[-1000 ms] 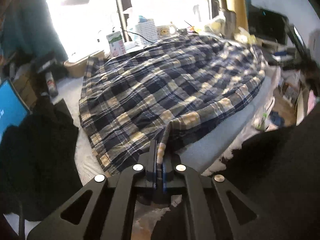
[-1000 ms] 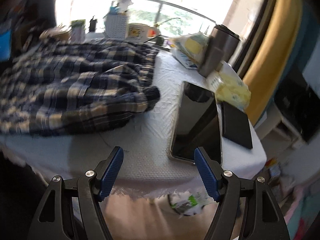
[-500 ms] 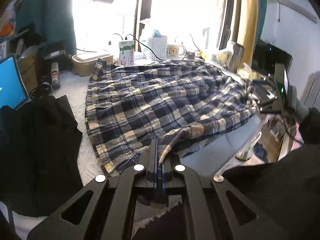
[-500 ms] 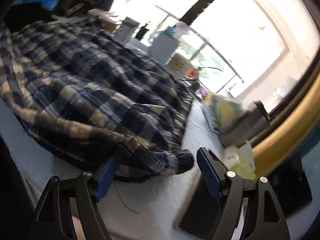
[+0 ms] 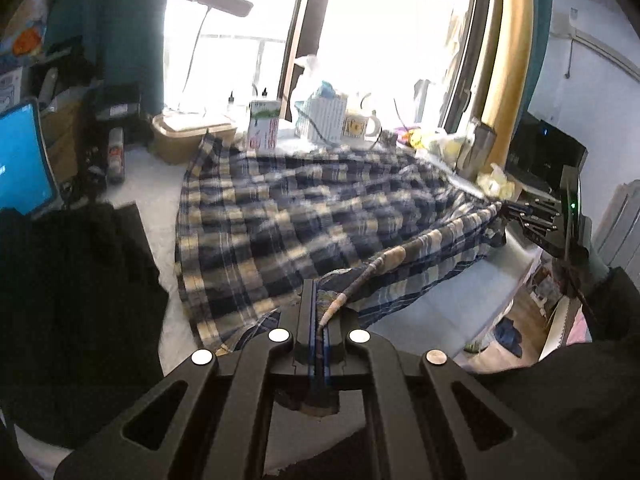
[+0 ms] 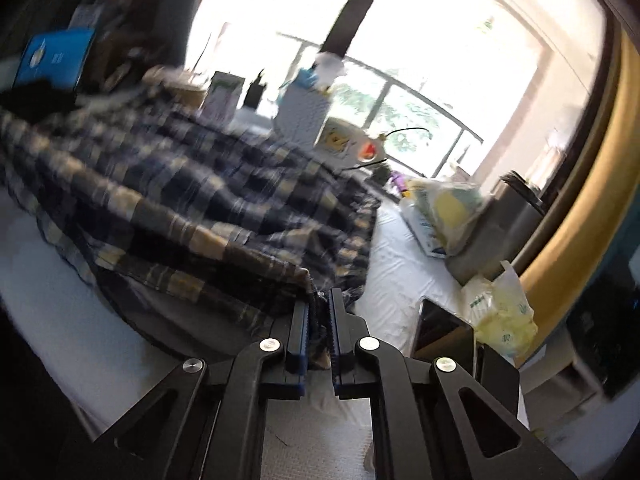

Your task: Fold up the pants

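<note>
Blue, black and cream plaid pants (image 5: 280,216) lie spread over the white table (image 5: 440,292). My left gripper (image 5: 320,308) is shut on a rolled hem at their near edge, and the cloth rises off the table towards it. In the right wrist view the pants (image 6: 180,184) fill the left half. My right gripper (image 6: 319,304) is closing, and its blue pads pinch a dark corner of the fabric. The left wrist view shows that same right gripper (image 5: 504,216) at the pants' far right corner.
A black garment (image 5: 72,300) lies left of the pants, beside a blue screen (image 5: 20,168). A carton (image 5: 262,130), white basket (image 5: 324,120) and mug (image 5: 356,126) line the window side. A phone (image 6: 440,328), yellow bags (image 6: 500,312) and metal tumbler (image 6: 512,216) crowd the right end.
My right gripper went from open over the bare table by the phone to the pants' corner and closed on it. My left gripper rose with the hem, lifting the near edge.
</note>
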Motion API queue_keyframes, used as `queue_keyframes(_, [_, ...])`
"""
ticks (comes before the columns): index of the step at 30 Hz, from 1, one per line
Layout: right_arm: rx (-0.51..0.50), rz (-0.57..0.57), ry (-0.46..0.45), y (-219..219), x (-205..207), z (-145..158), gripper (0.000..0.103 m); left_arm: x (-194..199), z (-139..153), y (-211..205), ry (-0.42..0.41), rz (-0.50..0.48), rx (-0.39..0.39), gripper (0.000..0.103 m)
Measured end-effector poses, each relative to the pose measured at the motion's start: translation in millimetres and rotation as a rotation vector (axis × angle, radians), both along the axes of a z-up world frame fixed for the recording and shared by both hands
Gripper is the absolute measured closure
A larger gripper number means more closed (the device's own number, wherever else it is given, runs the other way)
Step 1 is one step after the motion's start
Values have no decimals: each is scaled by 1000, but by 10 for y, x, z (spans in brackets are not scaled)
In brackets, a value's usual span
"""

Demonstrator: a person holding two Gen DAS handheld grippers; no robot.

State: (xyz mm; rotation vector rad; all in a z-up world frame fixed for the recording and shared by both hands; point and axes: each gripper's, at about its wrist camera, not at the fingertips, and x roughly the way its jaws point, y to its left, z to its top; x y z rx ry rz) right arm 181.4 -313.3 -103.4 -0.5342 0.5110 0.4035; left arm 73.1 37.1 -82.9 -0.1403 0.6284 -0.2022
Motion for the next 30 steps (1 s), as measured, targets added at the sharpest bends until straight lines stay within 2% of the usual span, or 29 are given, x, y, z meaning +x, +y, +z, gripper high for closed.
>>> queue_keyframes(5, [97,-34,-20,-22,75,214,96,114,198,31,-54,18,1,102])
queue_keyframes(7, [122,-37,-35,-13,90,294,102,191,285,62,-74,28,-7,102])
queue_keyframes(10, [110,-41,-94,59,121,408,102,313,432,106,-111,44,0,102])
queue_keyframes(17, [152,-52,-112,135,401,569,102,693,683,213,-158,63,37,102])
queue_keyframes(21, [174,-68,-120,201,619,667,102,995,793,281,-162,60,65,102])
queue_keyframes(25, [188,-89,-107,283,913,706,102,1293,823,374,-161,38,60,102])
queue_keyframes(30, [173,-99,-76,407,1278,669,102,1702,732,492,-109,22,63,102])
